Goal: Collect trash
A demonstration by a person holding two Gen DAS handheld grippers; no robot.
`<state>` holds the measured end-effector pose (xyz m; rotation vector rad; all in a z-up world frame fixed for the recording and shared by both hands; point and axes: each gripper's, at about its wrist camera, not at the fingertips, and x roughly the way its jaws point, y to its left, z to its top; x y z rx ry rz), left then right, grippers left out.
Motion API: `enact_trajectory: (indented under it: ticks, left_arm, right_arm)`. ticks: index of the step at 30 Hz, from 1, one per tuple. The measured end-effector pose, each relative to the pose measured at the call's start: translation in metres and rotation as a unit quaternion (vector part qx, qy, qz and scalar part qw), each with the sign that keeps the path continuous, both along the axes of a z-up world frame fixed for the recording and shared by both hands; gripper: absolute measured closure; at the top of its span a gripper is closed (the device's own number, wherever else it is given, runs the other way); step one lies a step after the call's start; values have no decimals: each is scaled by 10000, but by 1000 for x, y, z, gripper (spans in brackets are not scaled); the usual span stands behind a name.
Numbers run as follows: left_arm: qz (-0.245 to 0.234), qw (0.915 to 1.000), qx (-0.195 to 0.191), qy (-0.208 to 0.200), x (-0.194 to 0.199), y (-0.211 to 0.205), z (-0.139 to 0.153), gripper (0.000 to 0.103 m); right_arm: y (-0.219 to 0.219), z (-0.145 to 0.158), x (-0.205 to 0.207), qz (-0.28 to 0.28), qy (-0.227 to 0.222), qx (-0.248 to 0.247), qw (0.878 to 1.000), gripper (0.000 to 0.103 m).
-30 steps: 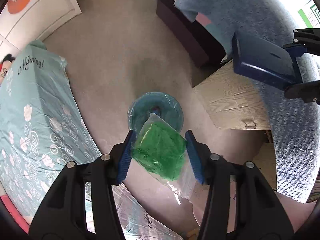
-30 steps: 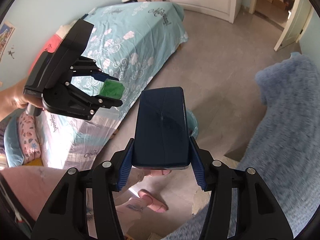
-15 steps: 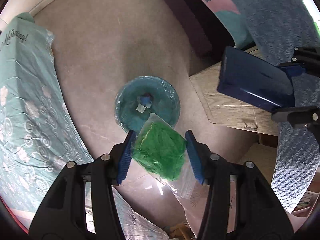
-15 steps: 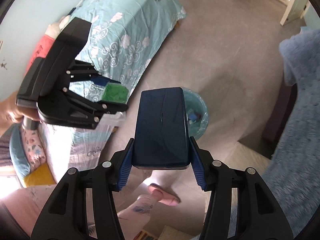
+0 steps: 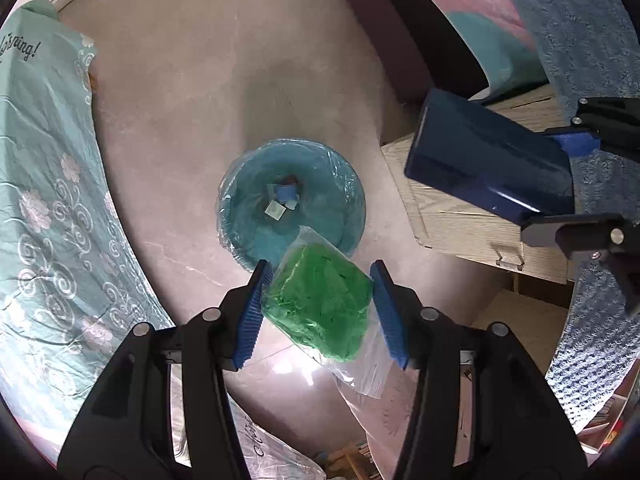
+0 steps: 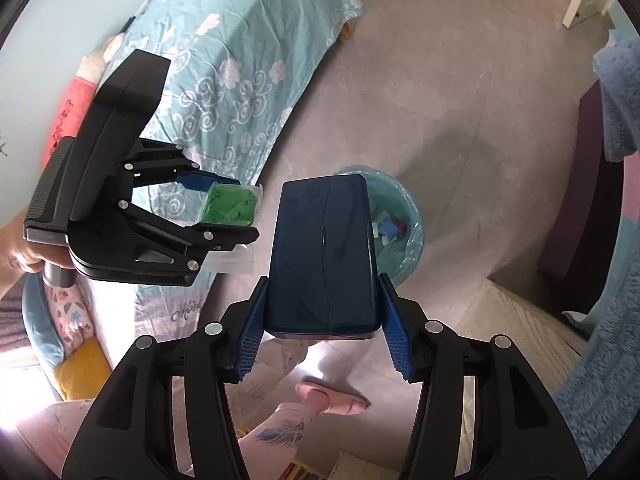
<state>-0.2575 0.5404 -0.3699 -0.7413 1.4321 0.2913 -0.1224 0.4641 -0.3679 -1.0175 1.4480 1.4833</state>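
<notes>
My left gripper (image 5: 320, 280) is shut on a clear plastic bag of green stuff (image 5: 320, 308), held just above the near rim of a round teal bin (image 5: 240, 196) lined with clear plastic. Several scraps lie at the bin's bottom. My right gripper (image 6: 322, 292) is shut on a dark blue box (image 6: 322, 252), which hides part of the bin (image 6: 412, 232) below it. The left wrist view shows the blue box (image 5: 484, 164) at right over a wooden cabinet. In the right wrist view the left gripper (image 6: 224, 208) with the green bag (image 6: 230, 208) hangs left of the box.
A bed with a teal flowered cover (image 5: 44, 200) runs along the left. A wooden cabinet (image 5: 460, 220) and a dark bench (image 5: 400, 32) stand right of the bin, with a blue fluffy blanket (image 5: 592, 60) beyond. The person's slippered foot (image 6: 332, 398) is below.
Both grippers have come down toward the bin and tilted further downward; the bin looks larger and its contents show. Both grips are unchanged.
</notes>
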Motion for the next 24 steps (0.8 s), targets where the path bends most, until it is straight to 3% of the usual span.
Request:
enact_trajectory:
  ticks: [12, 14, 18, 20, 24]
  left_arm:
    - [-158, 9996, -171, -147, 15, 0, -40, 54]
    - [-242, 9995, -192, -94, 18, 0, -48, 42]
    - [-620, 9975, 77, 334, 24, -4, -60, 39]
    - [-587, 9978, 48, 292, 22, -4, -59, 30]
    - [-567, 9981, 49, 227, 17, -7, -51, 29]
  right_arm:
    - [4, -35, 6, -145, 67, -92, 9998, 49]
    - [5, -41, 7, -199, 102, -131, 9997, 47]
    - [6, -43, 10, -305, 18, -18, 9995, 35]
    - [4, -42, 13, -391, 68, -2, 9992, 35]
    - [0, -36, 17, -469, 100, 22, 9988, 35]
